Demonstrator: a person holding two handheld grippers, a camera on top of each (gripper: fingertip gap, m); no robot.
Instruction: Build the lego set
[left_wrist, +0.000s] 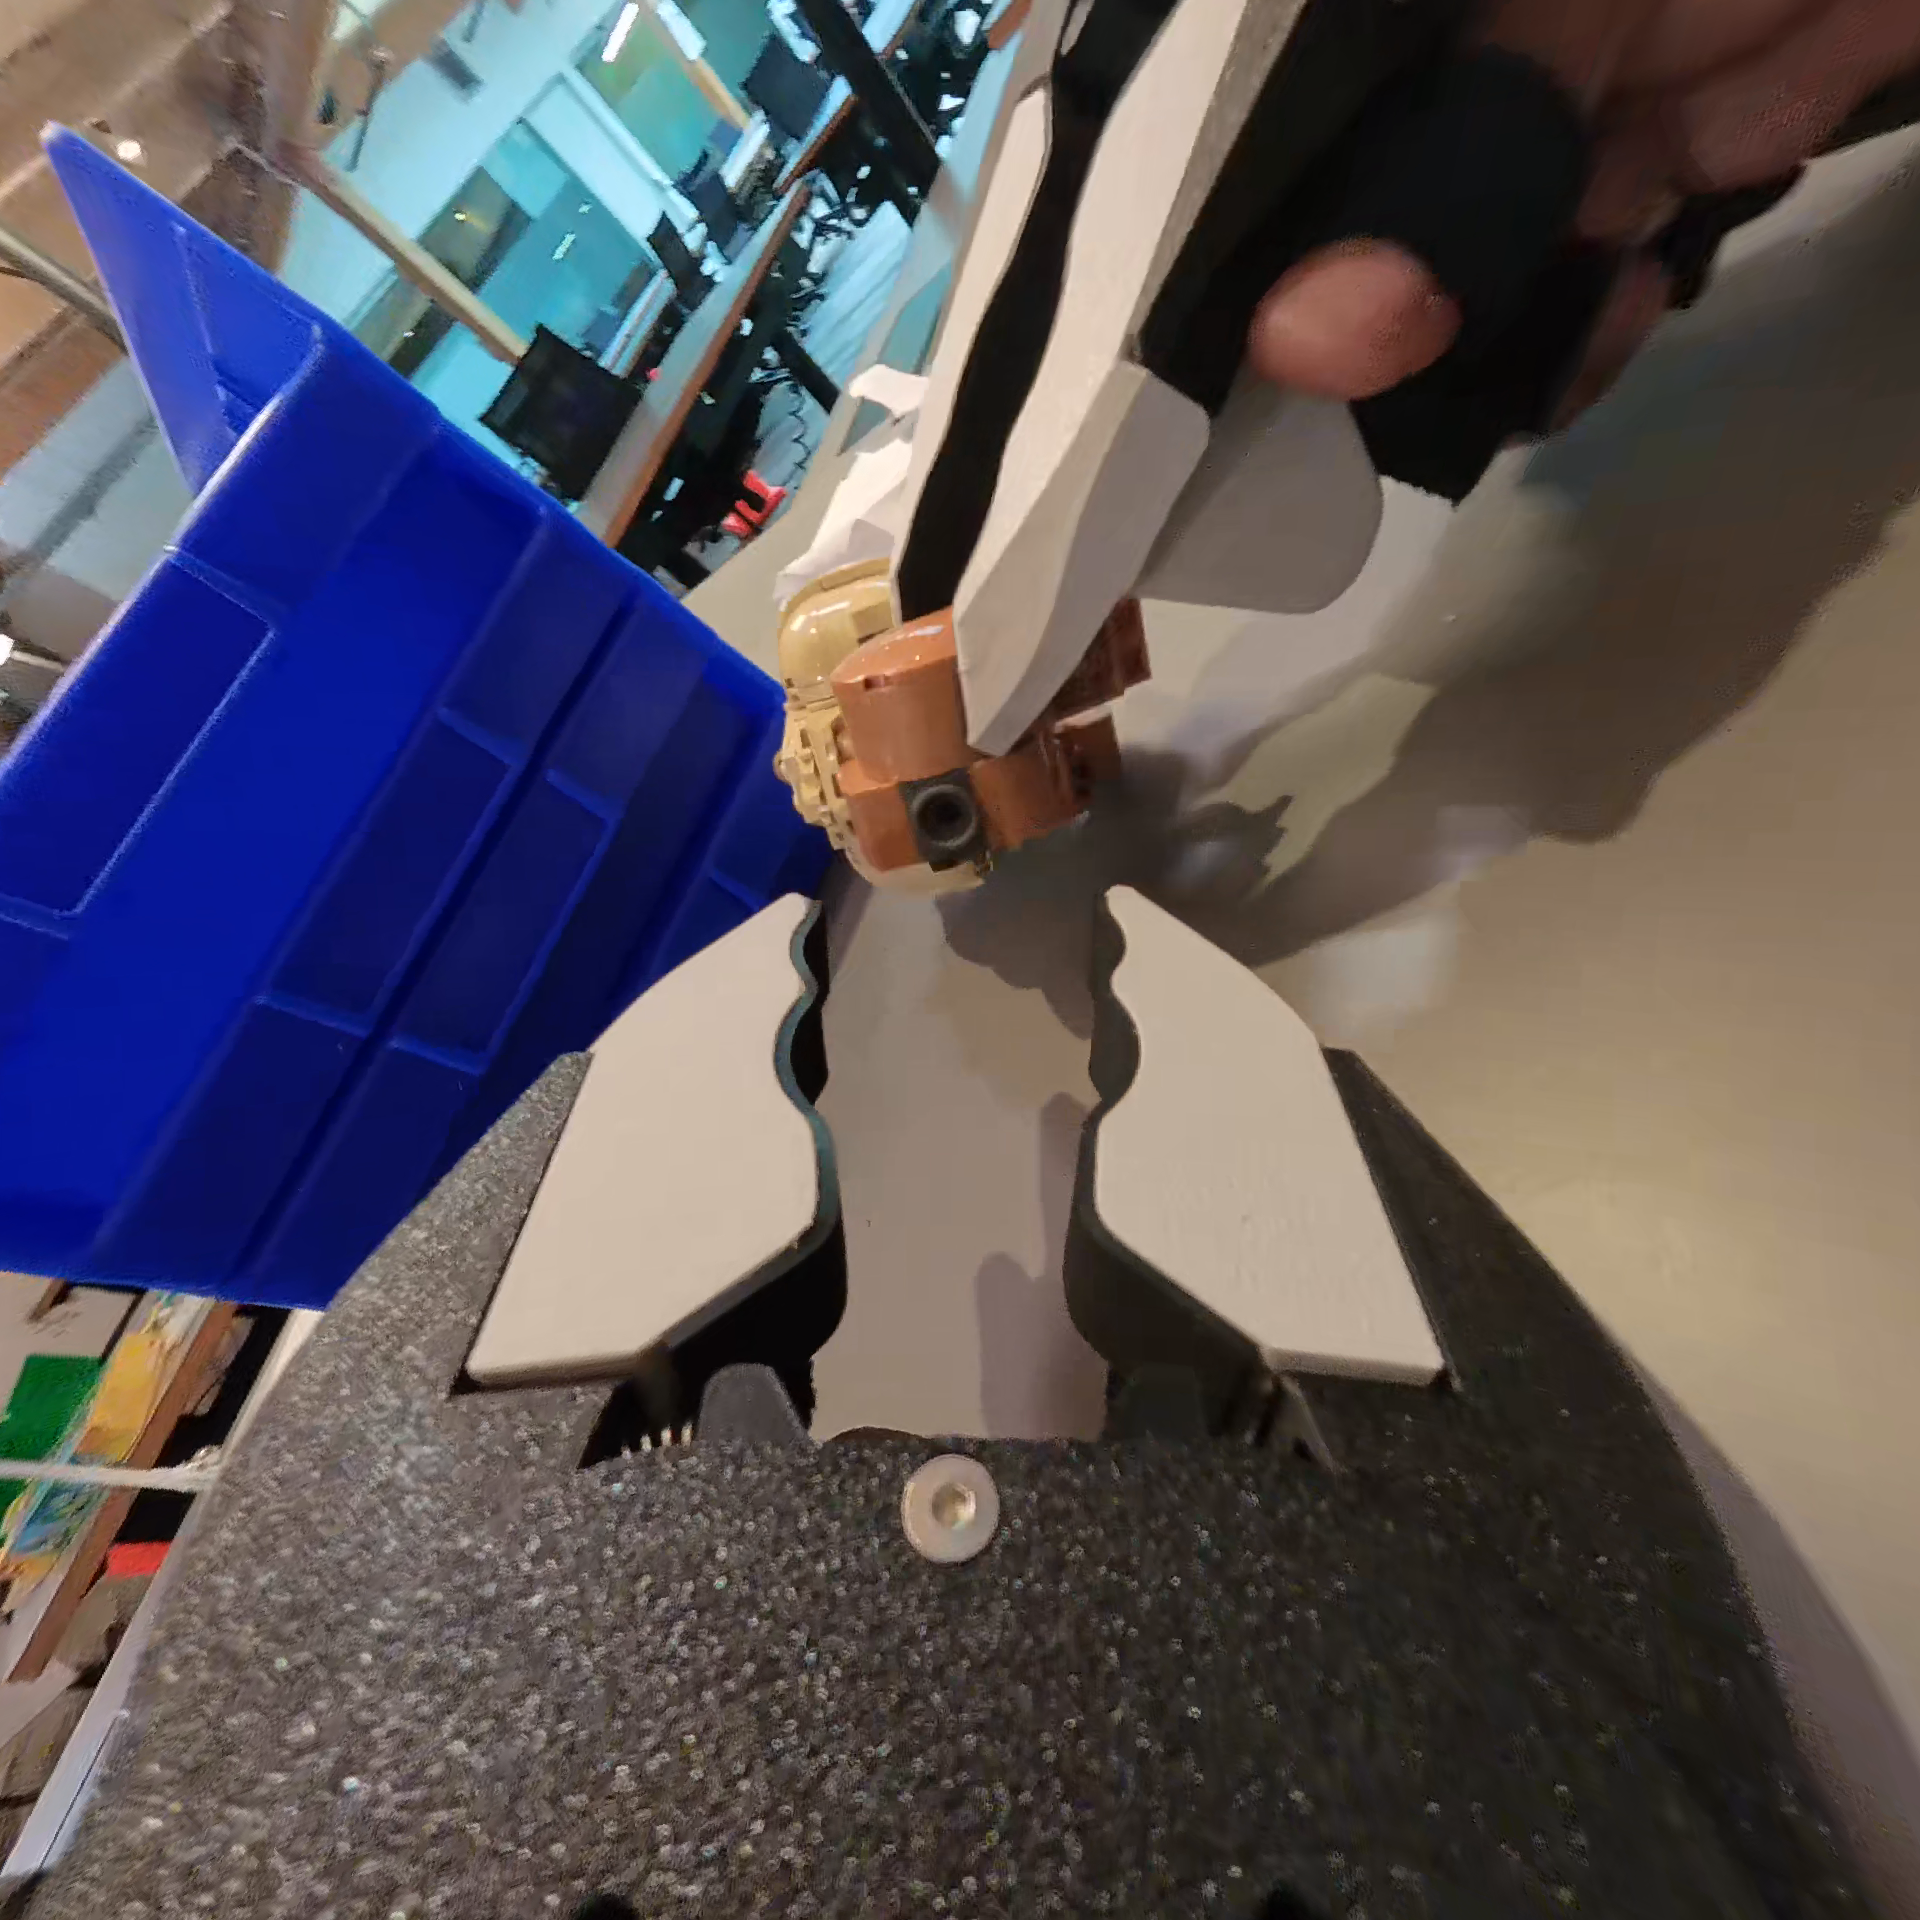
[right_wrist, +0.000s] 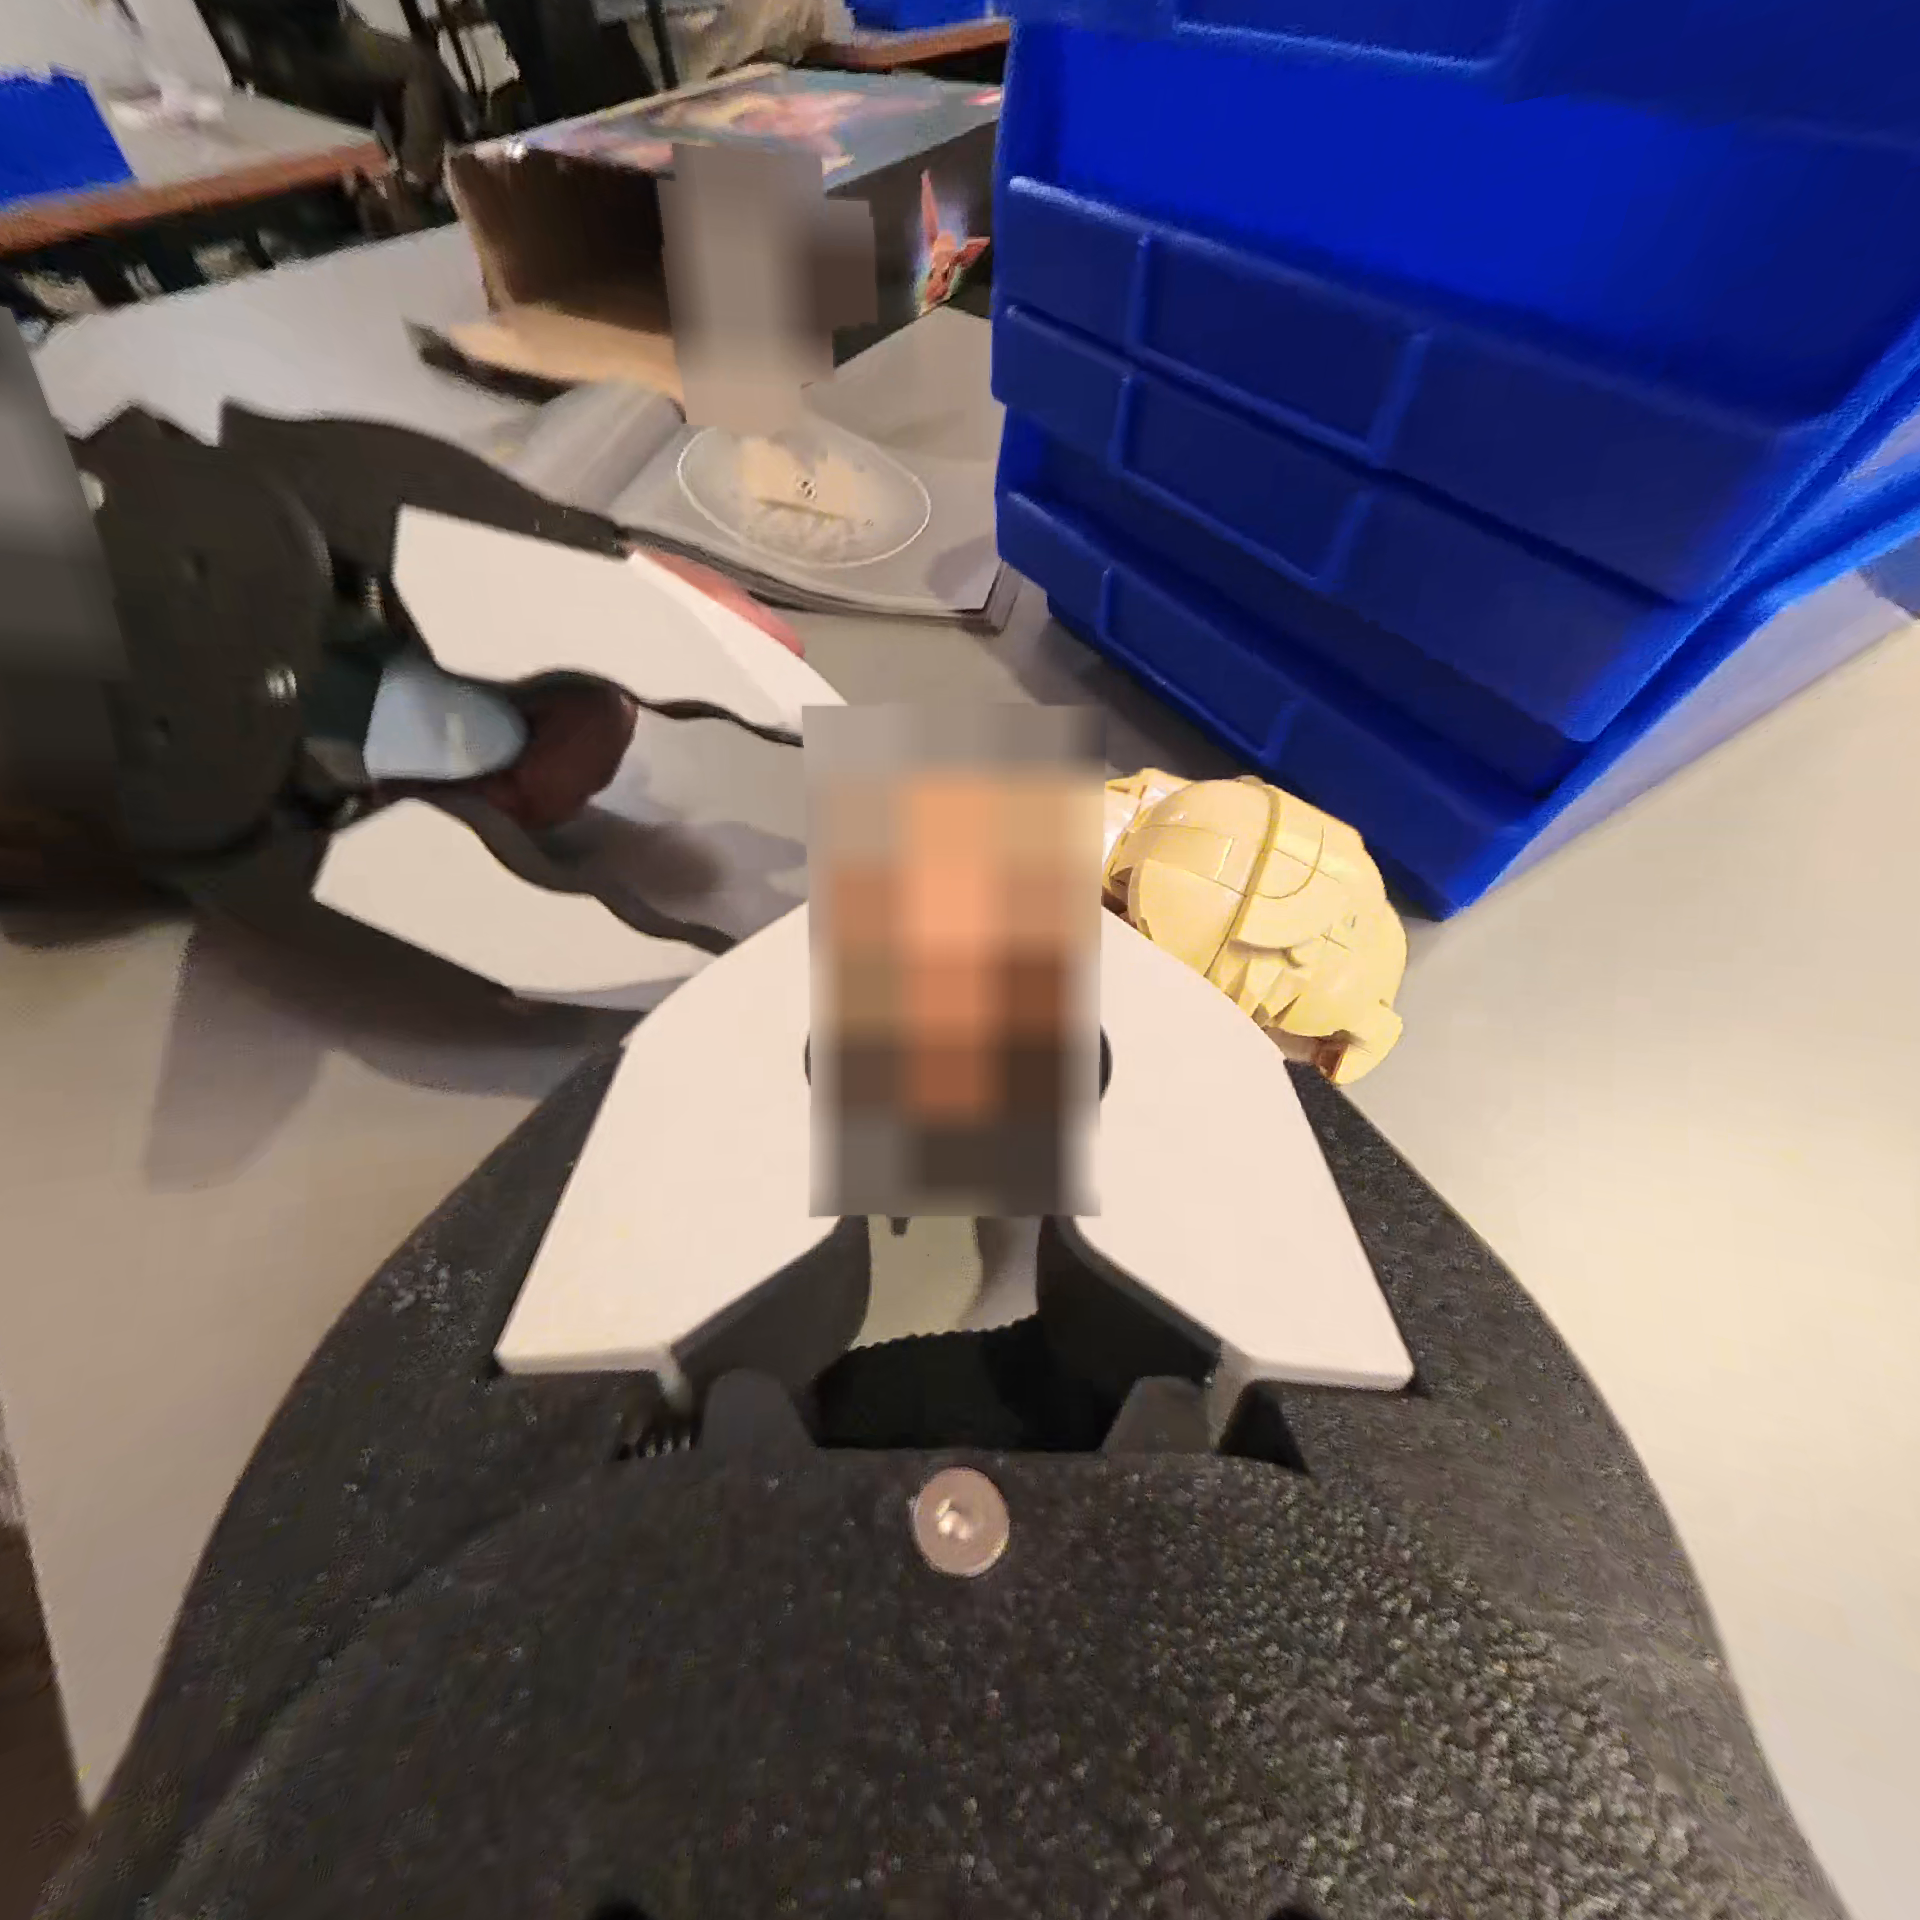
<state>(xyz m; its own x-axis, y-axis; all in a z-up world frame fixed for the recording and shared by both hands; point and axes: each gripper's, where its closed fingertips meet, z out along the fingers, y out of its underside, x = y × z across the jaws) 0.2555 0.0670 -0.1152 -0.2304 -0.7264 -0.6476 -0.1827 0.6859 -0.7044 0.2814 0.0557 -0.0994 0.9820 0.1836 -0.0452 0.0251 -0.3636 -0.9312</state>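
Lego model (left_wrist: 935, 769) clamped in right hand-held gripper (left_wrist: 997, 686), left hand-held gripper (left_wrist: 961, 935) wide apart

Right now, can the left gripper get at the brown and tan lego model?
Probably yes. The left gripper is open and empty, with bare table between its fingers and the lego model just ahead. The right gripper already clamps the model's top, leaving only lower sides exposed.

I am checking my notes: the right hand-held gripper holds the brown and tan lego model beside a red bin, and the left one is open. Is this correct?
Only the colour is wrong: the bin is blue, as the left wrist view shows. The right hand-held gripper does hold the lego model, and the left hand-held gripper is open.
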